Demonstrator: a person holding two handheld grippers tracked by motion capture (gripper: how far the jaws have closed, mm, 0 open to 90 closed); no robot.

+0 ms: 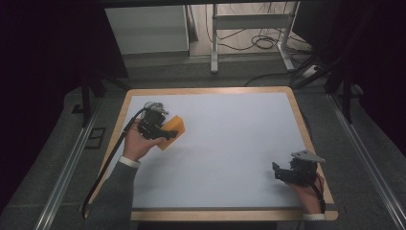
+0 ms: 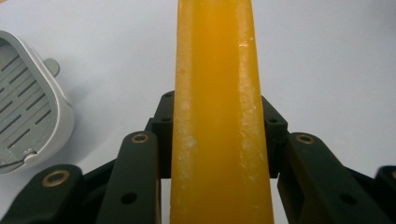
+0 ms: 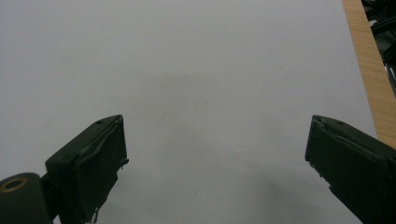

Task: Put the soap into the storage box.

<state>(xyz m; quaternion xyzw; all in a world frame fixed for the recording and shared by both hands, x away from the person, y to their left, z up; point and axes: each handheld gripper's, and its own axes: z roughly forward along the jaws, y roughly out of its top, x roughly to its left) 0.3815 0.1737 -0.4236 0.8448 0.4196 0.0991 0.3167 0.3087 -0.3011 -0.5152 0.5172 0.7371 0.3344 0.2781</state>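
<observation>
Left tongs [image 1: 168, 132] clamp an orange slab [image 2: 217, 116] — perhaps a sponge; right tongs [image 3: 215, 163] gape wide over the white tabletop [image 1: 230, 143]; grey slotted dish [image 2: 28, 102] nearby.

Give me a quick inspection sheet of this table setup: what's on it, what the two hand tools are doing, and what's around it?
Surface: white sheet on a wood-edged table.
Job's things: orange block, clamped between the left gripper's jaws, near the table's far left.
Clutter: grey slotted tray lying beside the block in the left gripper view.
Grippers: left gripper shut on the block; right gripper open and empty, near the table's right front edge.
Cables: black cable trails from the left gripper off the table's left edge; loose cables on the floor beyond.
Surroundings: metal frame legs and a white panel behind the table; dark sides.
</observation>
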